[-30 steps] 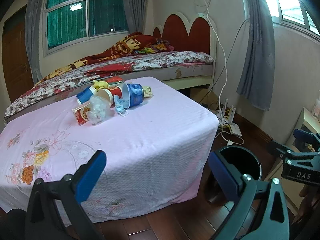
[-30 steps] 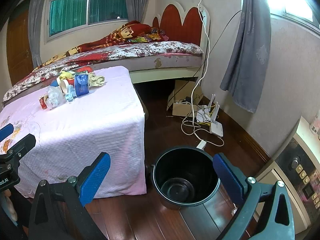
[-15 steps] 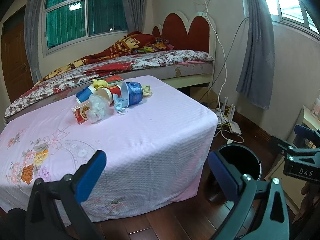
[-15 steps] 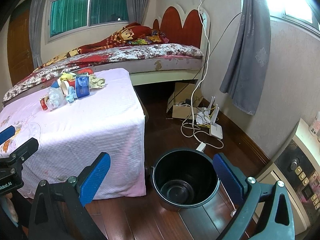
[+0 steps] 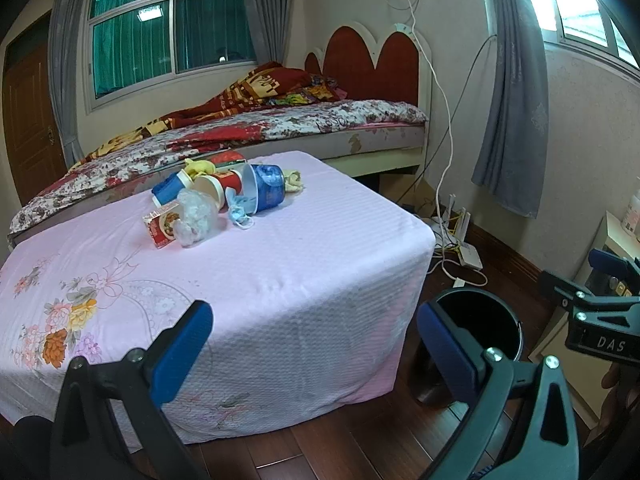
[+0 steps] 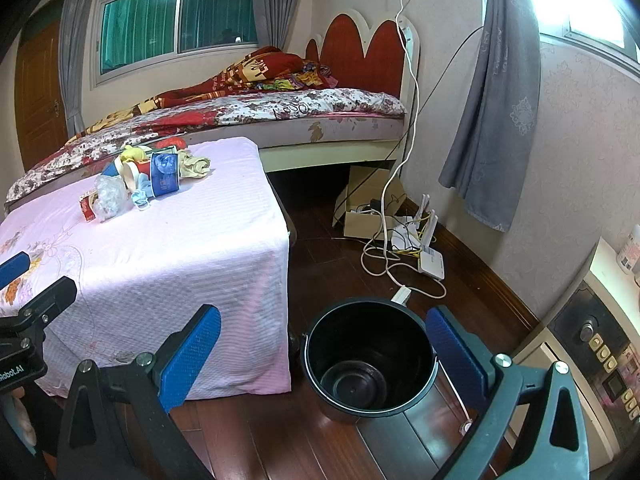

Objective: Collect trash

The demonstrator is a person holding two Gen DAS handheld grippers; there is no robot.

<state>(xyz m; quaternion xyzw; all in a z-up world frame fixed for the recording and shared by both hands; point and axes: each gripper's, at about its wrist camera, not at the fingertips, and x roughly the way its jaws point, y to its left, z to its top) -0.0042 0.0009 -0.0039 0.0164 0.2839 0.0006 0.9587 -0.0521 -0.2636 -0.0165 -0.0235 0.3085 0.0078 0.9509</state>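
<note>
Both the left gripper [image 5: 314, 350] and right gripper [image 6: 322, 354] gape wide, holding nothing. The black bucket [image 6: 370, 358] on the floor looks empty; the trash [image 5: 224, 204] lies heaped on the far tablecloth [image 5: 280, 264].

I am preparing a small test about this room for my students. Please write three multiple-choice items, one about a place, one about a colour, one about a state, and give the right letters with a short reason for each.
1. Where does the black bucket stand?
A. on the bed
B. on the wooden floor beside the covered table
C. on the pink cloth

2. What colour are the gripper pads?
A. blue
B. red
C. yellow

3. What is the state of the bucket?
A. full of trash
B. closed with a lid
C. empty

Answers:
1 B: it stands on the floor by the corner of the pink cloth.
2 A: both pads of each gripper are blue.
3 C: its bare bottom shows, while the trash pile lies on the table.
</note>
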